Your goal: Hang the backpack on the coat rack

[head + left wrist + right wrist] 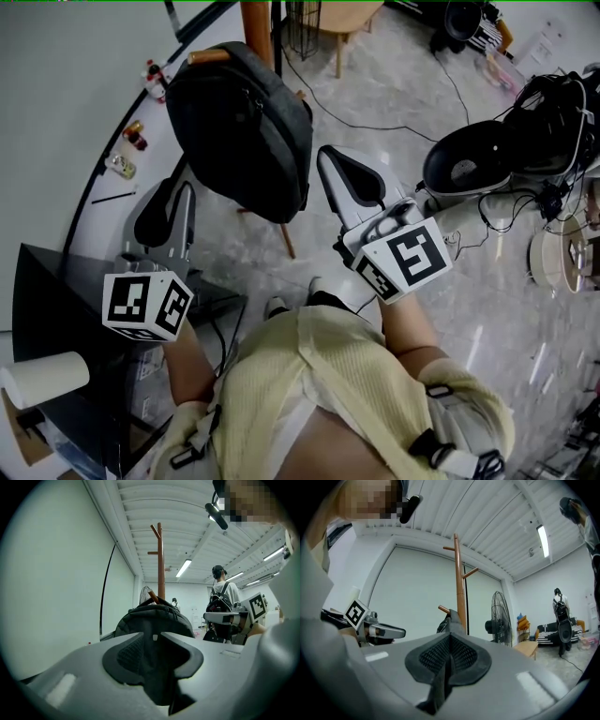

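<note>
1. At the left gripper (pixel 155 637), the fingers (pixel 126 653) are closed together with nothing between them. Dark fabric shows only beyond the tips.
2. At the right gripper (pixel 450 641), the fingers (pixel 466 656) meet along one seam and are also empty.
3. Outward from both, the head view shows each gripper pointing level at the backpack (pixel 239 122) and neither touching it. The left gripper sits off the backpack's lower left edge, the right gripper off its lower right edge, and the backpack lies between them.
4. Backpack position: its top is at a peg (pixel 208 56) of the rack (pixel 255 28), and its long axis runs down along the pole. Judgement: it appears already hung and bearing on the peg alone.
5. Deciding relation: the backpack lies straight ahead of the left fingers, and ahead and to the left of the right ones. Both hands are near it and I cannot rank them. Judgement: any coming move is a straight pull-back away from the backpack, with no sideways sweep that could knock it off the peg.
6. View differences:
   - The left gripper view shows the backpack's broad body square-on with the pole rising above it.
   - The right gripper view hides most of the body behind the fingers, but shows the peg from the side with the backpack's top under it.
   - Only the head view shows the gaps at both hands.
</note>
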{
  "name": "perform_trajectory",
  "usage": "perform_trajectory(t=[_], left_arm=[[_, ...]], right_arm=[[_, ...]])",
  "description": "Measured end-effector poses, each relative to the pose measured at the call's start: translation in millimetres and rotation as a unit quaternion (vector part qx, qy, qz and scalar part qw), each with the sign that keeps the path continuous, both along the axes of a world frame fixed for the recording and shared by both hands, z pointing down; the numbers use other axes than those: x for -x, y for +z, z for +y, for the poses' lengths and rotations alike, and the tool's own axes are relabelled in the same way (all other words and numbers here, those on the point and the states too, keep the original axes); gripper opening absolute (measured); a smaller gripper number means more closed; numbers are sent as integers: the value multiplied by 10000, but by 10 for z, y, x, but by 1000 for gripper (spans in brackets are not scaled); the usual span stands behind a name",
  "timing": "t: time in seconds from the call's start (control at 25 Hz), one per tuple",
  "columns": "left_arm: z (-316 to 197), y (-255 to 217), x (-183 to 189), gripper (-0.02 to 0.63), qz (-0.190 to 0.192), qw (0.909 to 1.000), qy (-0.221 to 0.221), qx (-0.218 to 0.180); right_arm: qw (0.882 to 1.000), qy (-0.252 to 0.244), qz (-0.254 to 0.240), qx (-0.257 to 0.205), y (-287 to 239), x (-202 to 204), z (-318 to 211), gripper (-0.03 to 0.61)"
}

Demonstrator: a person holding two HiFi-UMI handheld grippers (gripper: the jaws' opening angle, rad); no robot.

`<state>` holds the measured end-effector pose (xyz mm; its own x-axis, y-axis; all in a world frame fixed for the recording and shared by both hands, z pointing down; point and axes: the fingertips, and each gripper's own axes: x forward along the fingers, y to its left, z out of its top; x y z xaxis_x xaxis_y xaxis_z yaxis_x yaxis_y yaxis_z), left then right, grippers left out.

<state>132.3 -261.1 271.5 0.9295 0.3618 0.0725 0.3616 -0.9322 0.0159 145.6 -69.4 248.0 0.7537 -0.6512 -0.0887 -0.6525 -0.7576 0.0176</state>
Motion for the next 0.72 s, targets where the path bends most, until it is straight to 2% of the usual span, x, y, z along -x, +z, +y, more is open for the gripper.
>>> perform_trajectory(t=[0.44,0.72], left_arm=[[84,0,-38,101,-17,10000,66,-1],[69,118,-79,101,-93,9997,-30,-243]], right_arm=[[9994,-27,-214,-268,4,-49,106,3],[9983,-56,-431,-398,84,-109,99,3]])
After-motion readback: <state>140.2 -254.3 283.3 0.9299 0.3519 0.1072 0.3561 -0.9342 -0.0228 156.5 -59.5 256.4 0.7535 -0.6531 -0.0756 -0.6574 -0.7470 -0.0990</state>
